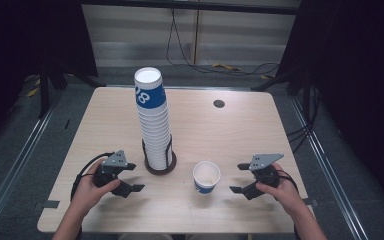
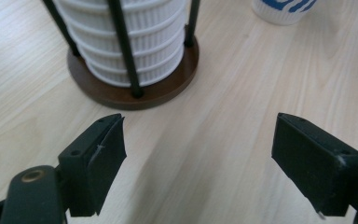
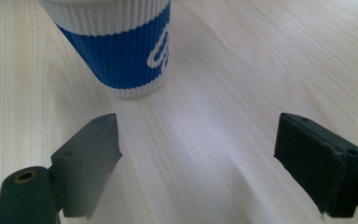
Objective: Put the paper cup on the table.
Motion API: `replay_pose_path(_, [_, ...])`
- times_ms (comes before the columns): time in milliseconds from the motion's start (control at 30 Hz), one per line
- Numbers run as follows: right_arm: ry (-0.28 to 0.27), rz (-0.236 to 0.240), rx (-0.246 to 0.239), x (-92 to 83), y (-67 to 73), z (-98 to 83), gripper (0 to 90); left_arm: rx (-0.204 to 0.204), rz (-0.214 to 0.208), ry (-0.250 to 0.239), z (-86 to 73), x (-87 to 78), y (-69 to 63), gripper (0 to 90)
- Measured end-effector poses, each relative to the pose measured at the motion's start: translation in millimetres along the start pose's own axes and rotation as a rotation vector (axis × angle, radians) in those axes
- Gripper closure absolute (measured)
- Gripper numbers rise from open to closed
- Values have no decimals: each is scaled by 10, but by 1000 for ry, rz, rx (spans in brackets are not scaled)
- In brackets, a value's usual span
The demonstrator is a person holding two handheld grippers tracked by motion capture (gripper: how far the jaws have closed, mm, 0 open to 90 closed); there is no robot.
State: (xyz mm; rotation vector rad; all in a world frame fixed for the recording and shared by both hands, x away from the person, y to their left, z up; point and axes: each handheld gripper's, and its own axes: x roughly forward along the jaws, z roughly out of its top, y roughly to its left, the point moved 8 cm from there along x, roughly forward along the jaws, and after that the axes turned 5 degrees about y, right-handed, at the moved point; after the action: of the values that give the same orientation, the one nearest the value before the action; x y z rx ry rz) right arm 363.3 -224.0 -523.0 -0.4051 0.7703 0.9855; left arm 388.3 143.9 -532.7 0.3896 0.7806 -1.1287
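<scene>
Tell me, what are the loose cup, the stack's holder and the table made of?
Cup: likely paper, matt, with a ribbed blue-and-white wall. Holder: a dark brown disc, perhaps wood, with thin black rods, probably metal. Table: pale wood-grain top, likely laminate.

Your table (image 1: 240, 135) is pale wood with a fine straight grain and a dark round grommet (image 1: 219, 104) near the far edge. The single cup (image 1: 206, 177) is ribbed white with a blue band and white lettering, white inside. The cup stack (image 1: 152, 120) is ribbed white, with the top cup showing the same blue band and white print. The holder base (image 2: 135, 95) is dark brown with black rods. Both tongs, left (image 1: 136, 177) and right (image 1: 239, 177), are black with grey plates on top.
</scene>
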Motion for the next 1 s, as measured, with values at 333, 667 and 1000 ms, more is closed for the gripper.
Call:
replay_pose_path(333, [-2, -46, 55, -23, -136, -145, 134, -10, 43, 22, -185, -22, 144, 176])
replay_pose_path(667, [27, -78, 67, 13, -233, -273, 134, -11, 70, 29, -328, -8, 255, 175])
replay_pose_path(1000, [78, -120, 31, 70, -289, -375, 131, -23, 113, 28, -441, -2, 368, 172])
